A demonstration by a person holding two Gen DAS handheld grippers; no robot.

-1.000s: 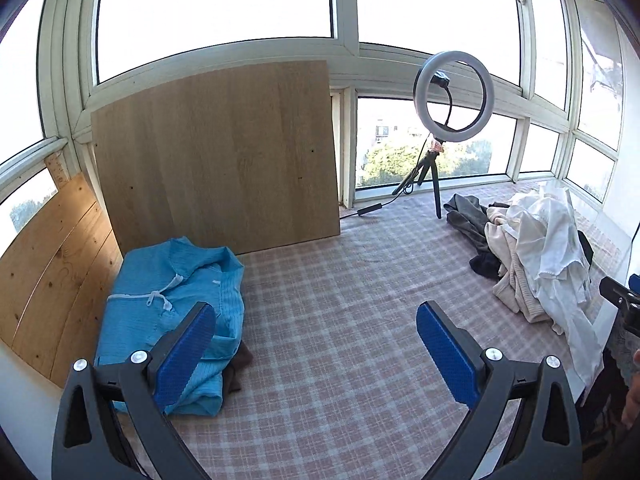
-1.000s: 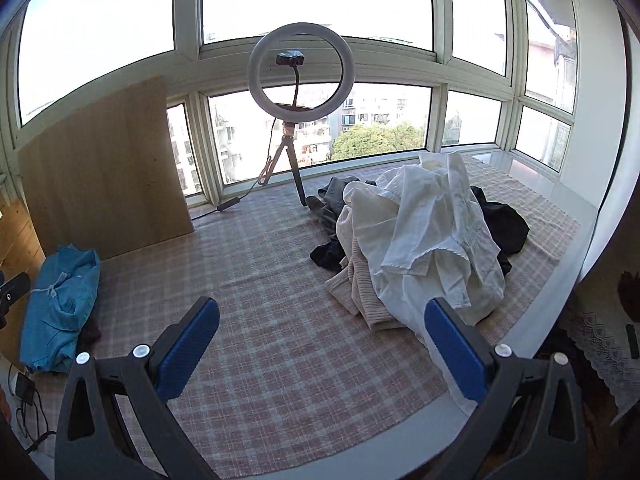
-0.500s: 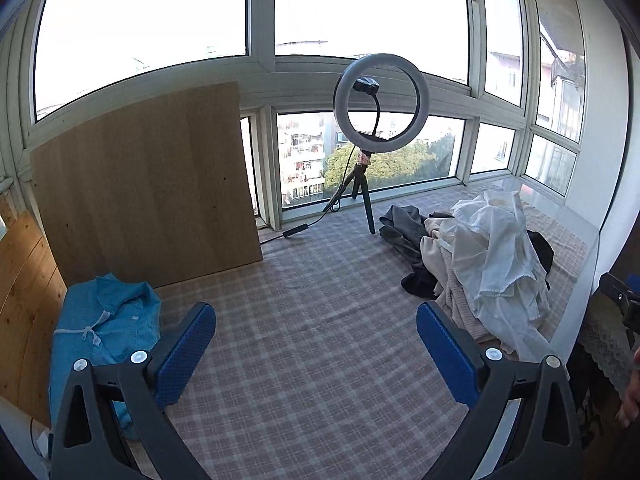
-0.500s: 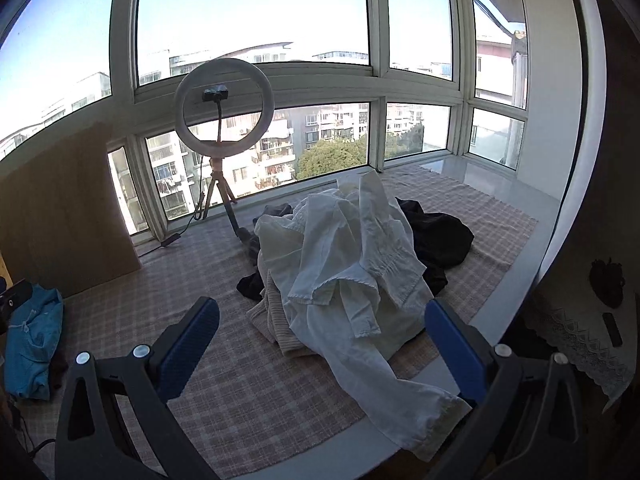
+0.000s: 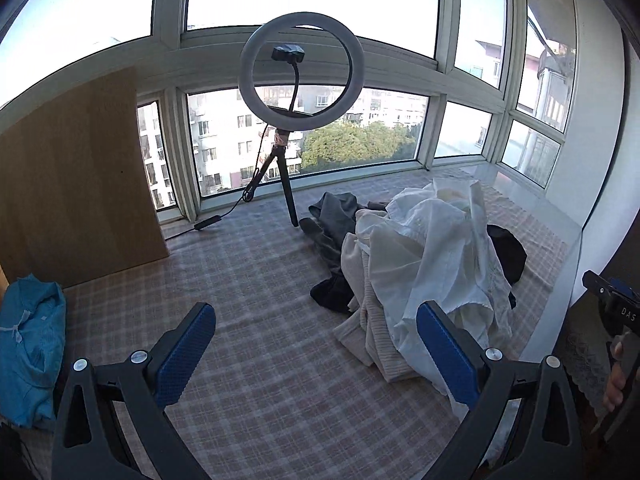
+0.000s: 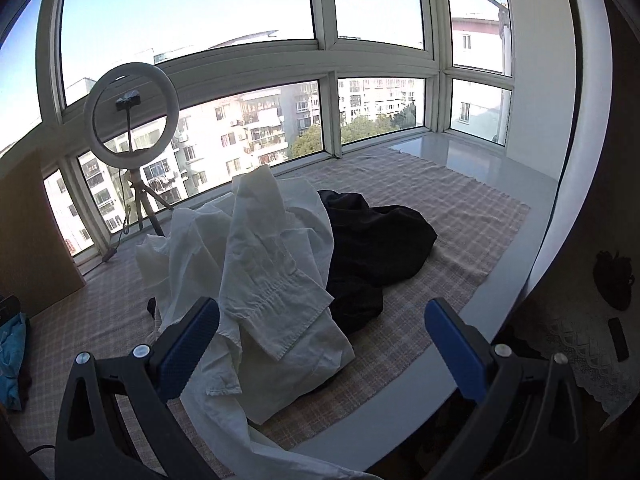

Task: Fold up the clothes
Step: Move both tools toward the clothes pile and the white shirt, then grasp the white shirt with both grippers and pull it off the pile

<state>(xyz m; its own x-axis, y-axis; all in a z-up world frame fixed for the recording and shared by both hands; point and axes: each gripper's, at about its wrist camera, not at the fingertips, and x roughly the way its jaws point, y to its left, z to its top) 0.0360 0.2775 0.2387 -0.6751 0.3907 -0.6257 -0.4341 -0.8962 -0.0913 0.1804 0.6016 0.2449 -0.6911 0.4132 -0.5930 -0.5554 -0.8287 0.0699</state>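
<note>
A heap of unfolded clothes lies on the checked cloth [image 5: 248, 280]: a white shirt [image 5: 440, 256] [image 6: 264, 264] on top, a cream ribbed knit [image 5: 372, 340], a grey garment [image 5: 332, 216] and a black one [image 6: 376, 240]. A folded blue garment [image 5: 28, 340] [image 6: 10, 356] rests at the far left. My left gripper [image 5: 316, 344] is open above the cloth, left of the heap. My right gripper [image 6: 322, 340] is open just in front of the white shirt, holding nothing.
A ring light on a tripod [image 5: 300, 72] [image 6: 130, 114] stands by the windows, its cable trailing left. A wooden board [image 5: 72, 184] leans at the left. The platform's white edge [image 6: 420, 392] runs at the right, with a lace mat [image 6: 588, 356] below.
Both views have swung to the right. The blue garment has slid to the left edge and the clothes heap now sits closer and more central. Both grippers have stayed open.
</note>
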